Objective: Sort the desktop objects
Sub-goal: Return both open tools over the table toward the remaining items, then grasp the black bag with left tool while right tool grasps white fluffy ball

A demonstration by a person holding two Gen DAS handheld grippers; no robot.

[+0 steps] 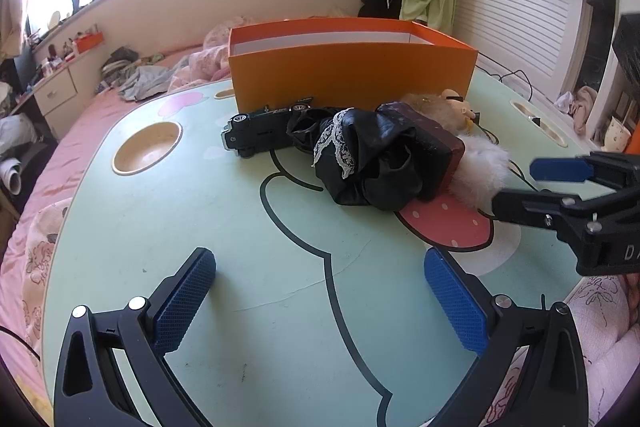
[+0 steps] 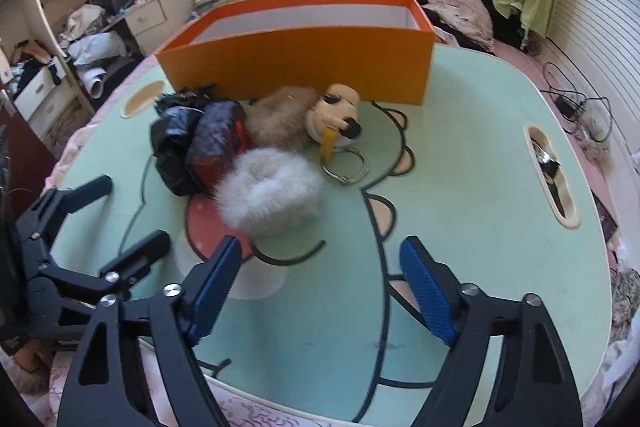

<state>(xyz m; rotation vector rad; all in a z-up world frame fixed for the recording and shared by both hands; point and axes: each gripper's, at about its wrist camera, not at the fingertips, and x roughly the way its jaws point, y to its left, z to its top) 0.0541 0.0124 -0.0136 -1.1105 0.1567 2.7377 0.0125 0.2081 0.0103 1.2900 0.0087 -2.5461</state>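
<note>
An orange box (image 1: 352,75) (image 2: 304,63) stands open at the far side of the green table (image 1: 200,227) (image 2: 480,187). In front of it lie a dark toy car (image 1: 260,131), a black lace-trimmed cloth (image 1: 360,159) (image 2: 172,147), a dark red pouch (image 1: 436,143) (image 2: 216,143), a white fluffy ring (image 1: 480,171) (image 2: 272,191) and a tan plush dog keychain (image 2: 312,115) (image 1: 444,107). My left gripper (image 1: 320,299) (image 2: 136,215) is open and empty, near the table's front. My right gripper (image 2: 320,291) (image 1: 516,187) is open and empty, just short of the fluffy ring.
A round cup recess (image 1: 146,147) sits at the table's left and a slot (image 2: 552,179) with small items at its right. The table rests on a pink bed (image 1: 60,195). A cable (image 2: 568,95) lies beyond the right edge.
</note>
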